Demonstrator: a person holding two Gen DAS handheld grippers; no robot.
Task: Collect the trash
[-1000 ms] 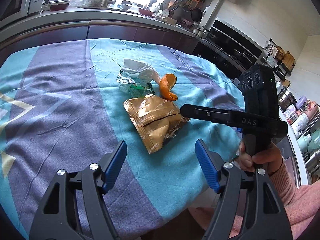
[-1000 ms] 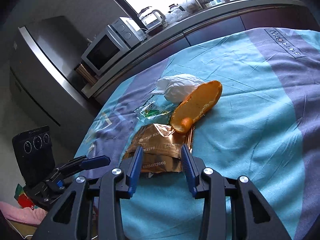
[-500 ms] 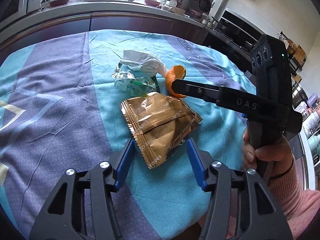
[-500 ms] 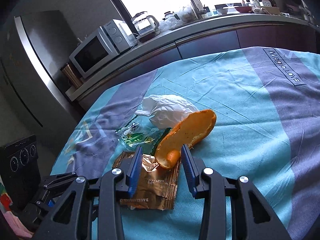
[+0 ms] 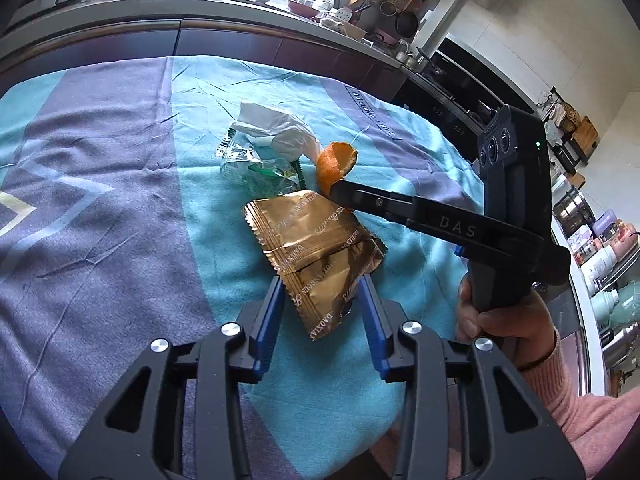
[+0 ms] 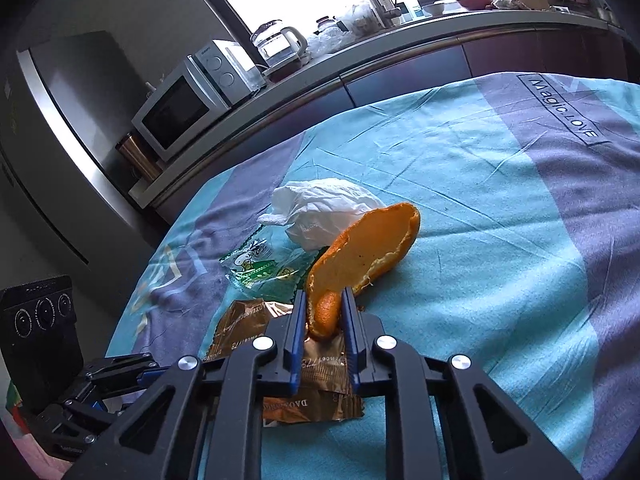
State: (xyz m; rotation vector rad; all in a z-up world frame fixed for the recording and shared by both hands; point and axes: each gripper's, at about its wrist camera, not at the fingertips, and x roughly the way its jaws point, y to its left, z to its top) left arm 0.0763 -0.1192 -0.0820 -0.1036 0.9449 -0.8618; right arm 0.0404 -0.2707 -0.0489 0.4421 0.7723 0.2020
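Nothing had yet left the tablecloth (image 5: pixel 120 208). The left gripper (image 5: pixel 322 306) was closing around the near end of the gold wrapper (image 5: pixel 316 248), its pads not clearly pressing yet. Beyond lay a green wrapper (image 6: pixel 260 268) and a crumpled tissue (image 6: pixel 324 210), both untouched. The right gripper (image 6: pixel 323 316) was closing on the orange peel (image 6: pixel 368 252), its pads at the peel's curled end.

Home kitchen. Upper left of the right wrist view: microwave (image 6: pixel 182 110), glass kettle (image 6: pixel 278 46) and steel fridge (image 6: pixel 60 128) by a long counter (image 6: pixel 400 40); hanging pans (image 5: pixel 402 20) at the left view's top.
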